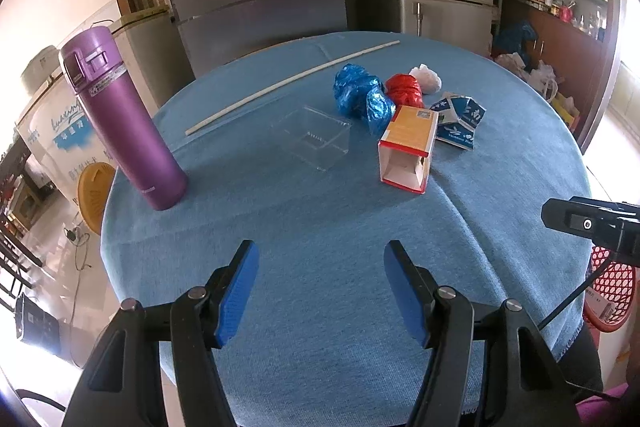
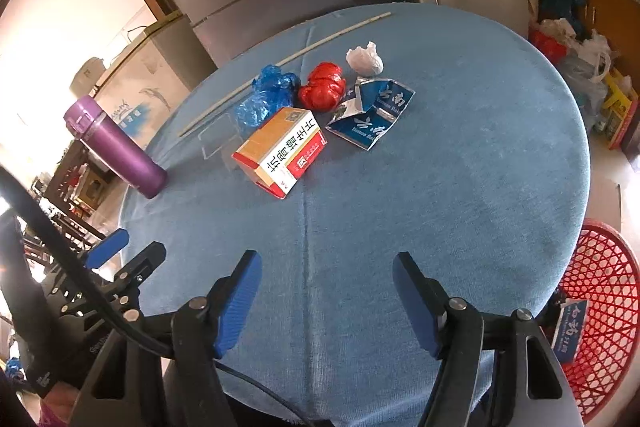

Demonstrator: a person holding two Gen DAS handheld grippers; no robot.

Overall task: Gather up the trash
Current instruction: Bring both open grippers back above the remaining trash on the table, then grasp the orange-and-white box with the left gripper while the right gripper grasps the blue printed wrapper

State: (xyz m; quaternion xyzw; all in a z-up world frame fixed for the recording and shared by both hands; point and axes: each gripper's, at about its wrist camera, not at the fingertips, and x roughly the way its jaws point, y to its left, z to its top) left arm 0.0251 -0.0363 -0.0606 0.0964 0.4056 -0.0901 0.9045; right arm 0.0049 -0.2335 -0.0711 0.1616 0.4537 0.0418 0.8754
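Observation:
Trash lies in a cluster at the far side of the round blue-clothed table (image 1: 320,211): an orange and white carton box (image 1: 408,147) (image 2: 280,151) on its side, crumpled blue plastic (image 1: 360,95) (image 2: 264,99), a red wad (image 1: 405,90) (image 2: 323,86), a white wad (image 1: 426,78) (image 2: 365,59), a flattened blue carton (image 1: 458,123) (image 2: 370,119) and a clear plastic tub (image 1: 316,137). My left gripper (image 1: 322,247) and right gripper (image 2: 327,257) both hover open over the near part of the table, with nothing between their blue pads.
A purple flask (image 1: 120,123) (image 2: 116,147) stands upright at the table's left edge. A long white stick (image 1: 288,83) lies across the far side. Below the table's right edge sits a red mesh basket (image 2: 600,307) holding a blue carton (image 2: 570,331). Fridges and shelves stand behind.

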